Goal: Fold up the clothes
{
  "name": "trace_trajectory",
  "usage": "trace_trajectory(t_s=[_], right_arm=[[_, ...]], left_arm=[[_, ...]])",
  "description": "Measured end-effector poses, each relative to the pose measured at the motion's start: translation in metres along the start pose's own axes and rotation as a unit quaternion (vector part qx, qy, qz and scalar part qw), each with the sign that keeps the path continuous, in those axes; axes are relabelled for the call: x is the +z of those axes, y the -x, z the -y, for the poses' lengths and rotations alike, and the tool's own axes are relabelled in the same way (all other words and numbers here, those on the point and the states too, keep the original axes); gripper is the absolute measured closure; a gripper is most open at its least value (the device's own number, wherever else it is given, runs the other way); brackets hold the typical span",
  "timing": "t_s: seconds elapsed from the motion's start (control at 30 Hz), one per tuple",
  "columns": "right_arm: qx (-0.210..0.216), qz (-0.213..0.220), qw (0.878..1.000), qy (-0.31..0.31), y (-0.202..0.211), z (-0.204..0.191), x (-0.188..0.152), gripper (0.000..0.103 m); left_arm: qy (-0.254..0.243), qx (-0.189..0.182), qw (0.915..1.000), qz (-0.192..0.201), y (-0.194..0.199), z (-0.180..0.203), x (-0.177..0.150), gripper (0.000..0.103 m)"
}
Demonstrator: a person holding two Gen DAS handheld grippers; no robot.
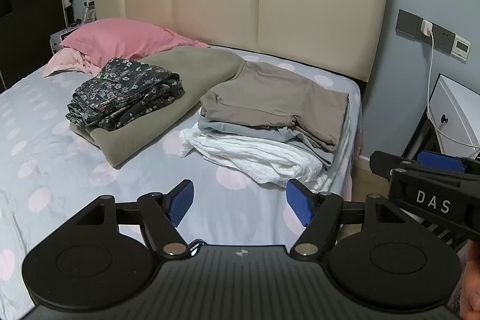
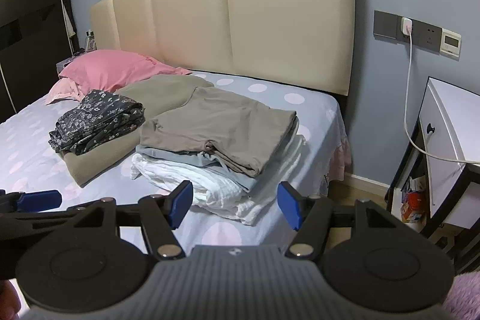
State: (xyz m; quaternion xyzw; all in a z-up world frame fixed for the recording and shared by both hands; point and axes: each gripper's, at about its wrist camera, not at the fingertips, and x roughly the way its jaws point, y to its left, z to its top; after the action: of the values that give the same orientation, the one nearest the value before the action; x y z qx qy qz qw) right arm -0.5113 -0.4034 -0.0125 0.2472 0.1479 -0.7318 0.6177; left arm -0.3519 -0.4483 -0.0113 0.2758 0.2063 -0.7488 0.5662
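Observation:
A stack of folded clothes lies near the bed's right edge: a taupe garment [image 1: 276, 101] [image 2: 222, 122] on top, a pale grey one [image 1: 240, 129] under it, a white textured one [image 1: 255, 155] [image 2: 210, 185] at the bottom. To its left a dark floral garment [image 1: 126, 92] [image 2: 96, 122] rests on a folded olive piece [image 1: 180, 86] [image 2: 156, 95]. My left gripper [image 1: 240, 203] hovers open above the sheet, in front of the stack, nothing between its blue pads. My right gripper [image 2: 234, 204] is open too, just short of the white garment's near edge, holding nothing.
A pink pillow [image 1: 120, 39] lies at the head of the bed [image 1: 60, 140] against a cream headboard [image 1: 270, 5]. A white nightstand [image 2: 450, 146] with a charging cable [image 2: 408, 98] stands right of the bed. The right gripper's body [image 1: 432, 188] shows in the left wrist view.

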Motion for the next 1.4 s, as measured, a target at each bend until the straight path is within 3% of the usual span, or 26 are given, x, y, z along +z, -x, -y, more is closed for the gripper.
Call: trace_trajectory(t_s=[1.4], right_arm=[[0.005, 0.008, 1.000, 0.008, 0.0033, -0.0021, -0.0008, 0.038]], left_arm=[[-0.021, 0.012, 0.9997, -0.001, -0.0026, 0.0080, 0.0059, 0.036]])
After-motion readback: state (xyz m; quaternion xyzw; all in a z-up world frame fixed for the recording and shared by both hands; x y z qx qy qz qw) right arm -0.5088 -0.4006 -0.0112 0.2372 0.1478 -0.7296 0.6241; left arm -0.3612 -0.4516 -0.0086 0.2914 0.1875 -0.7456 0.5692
